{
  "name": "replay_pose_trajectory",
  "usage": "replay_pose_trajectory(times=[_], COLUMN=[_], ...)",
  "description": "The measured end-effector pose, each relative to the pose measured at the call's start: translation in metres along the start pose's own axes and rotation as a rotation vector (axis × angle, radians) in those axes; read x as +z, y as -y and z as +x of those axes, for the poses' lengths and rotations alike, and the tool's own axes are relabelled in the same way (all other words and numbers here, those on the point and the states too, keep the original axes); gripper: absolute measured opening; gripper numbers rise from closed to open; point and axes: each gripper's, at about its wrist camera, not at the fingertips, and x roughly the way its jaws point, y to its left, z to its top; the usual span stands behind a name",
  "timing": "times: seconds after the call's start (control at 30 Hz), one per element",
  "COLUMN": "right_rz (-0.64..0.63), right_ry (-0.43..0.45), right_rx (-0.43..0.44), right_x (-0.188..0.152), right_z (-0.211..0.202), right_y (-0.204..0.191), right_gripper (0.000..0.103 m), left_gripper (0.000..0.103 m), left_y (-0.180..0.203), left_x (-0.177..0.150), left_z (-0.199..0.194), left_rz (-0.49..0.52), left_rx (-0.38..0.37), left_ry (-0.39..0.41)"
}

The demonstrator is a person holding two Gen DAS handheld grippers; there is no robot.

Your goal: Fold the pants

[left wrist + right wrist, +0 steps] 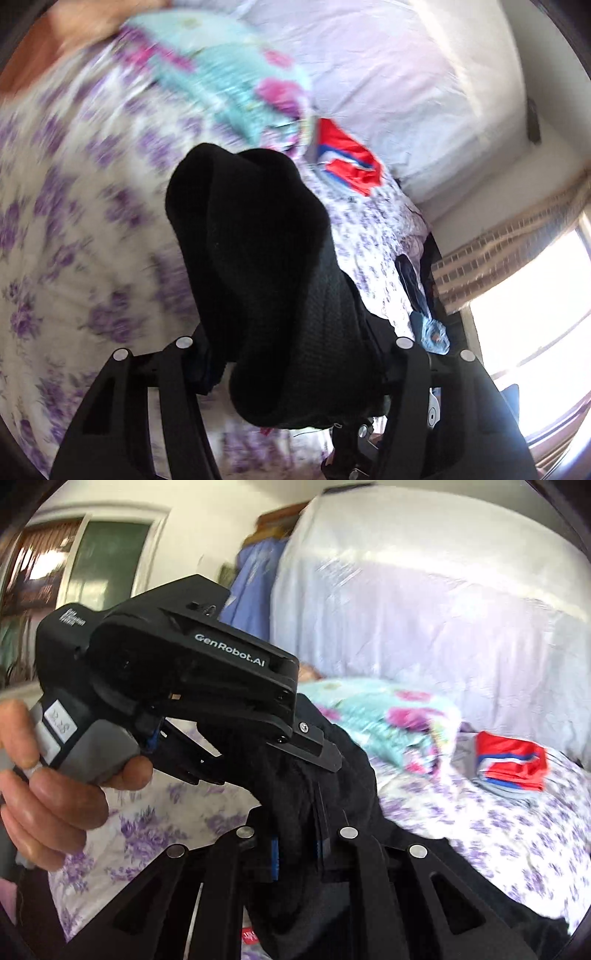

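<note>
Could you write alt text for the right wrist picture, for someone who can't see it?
Two black claws, the right claw below and the left claw held in a hand, grip bunched black pants above a purple-flowered bed. A folded red garment lies behind.

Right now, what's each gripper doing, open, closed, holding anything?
Left gripper: shut on the black pants.
Right gripper: shut on the same black pants, close beside the left one.
</note>
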Motion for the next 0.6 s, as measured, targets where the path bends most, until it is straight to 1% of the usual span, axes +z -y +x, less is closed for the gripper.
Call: replay_pose_trajectory(times=[0.03,0.1,0.17,0.23,0.3,0.33,0.37,0.4,0.43,0.47,0.5,0.53,0.57,0.6], right_rz=[0.02,0.082,0.159,0.265,0.363,0.426,0.475,0.537,0.572,0.626,0.685,0.75,0.774,0.769], right_ry=[0.017,0.052,0.082,0.093,0.089,0.085,0.078,0.051,0.019,-0.034,-0.079,-0.093,-0.082,-0.063], right_rx=[-0.012,-0.044,-0.089,-0.138,-0.179,-0.209,-0.235,-0.263,-0.281,-0.297,-0.302,-0.299,-0.309,-0.333], right_x=[-0.001,-0.006,-0.016,-0.034,-0.054,-0.07,-0.084,-0.105,-0.119,-0.136,-0.152,-0.168,-0.176,-0.179], right_z=[-0.007,-0.03,-0.056,-0.081,-0.102,-0.114,-0.121,-0.13,-0.13,-0.128,-0.135,-0.148,-0.163,-0.181], right_y=[0.005,0.022,0.041,0.067,0.09,0.104,0.116,0.13,0.139,0.154,0.163,0.173,0.178,0.18], right_gripper=[0.014,0.014,0.014,0.014,0.014,0.014,0.015,0.019,0.029,0.04,0.053,0.053,0.053,0.054], left_gripper=[0.057,0.057,0.057,0.057,0.058,0.058,0.06,0.063,0.071,0.075,0.075,0.076,0.077,0.08], left_y=[0.023,0.057,0.089,0.126,0.154,0.164,0.179,0.189,0.196,0.204,0.208,0.212,0.216,0.218], left_x=[-0.002,-0.008,-0.018,-0.031,-0.046,-0.054,-0.065,-0.076,-0.086,-0.099,-0.106,-0.111,-0.113,-0.112], left_z=[0.003,0.01,0.027,0.058,0.092,0.107,0.132,0.154,0.173,0.194,0.204,0.209,0.203,0.194], left_rz=[0.057,0.144,0.222,0.308,0.368,0.392,0.43,0.462,0.487,0.504,0.512,0.52,0.538,0.555], left_rx=[0.011,0.022,0.024,0.023,0.023,0.024,0.032,0.047,0.071,0.093,0.089,0.066,0.04,0.044], left_ry=[0.01,0.013,-0.01,-0.064,-0.126,-0.153,-0.196,-0.234,-0.269,-0.323,-0.361,-0.386,-0.368,-0.329])
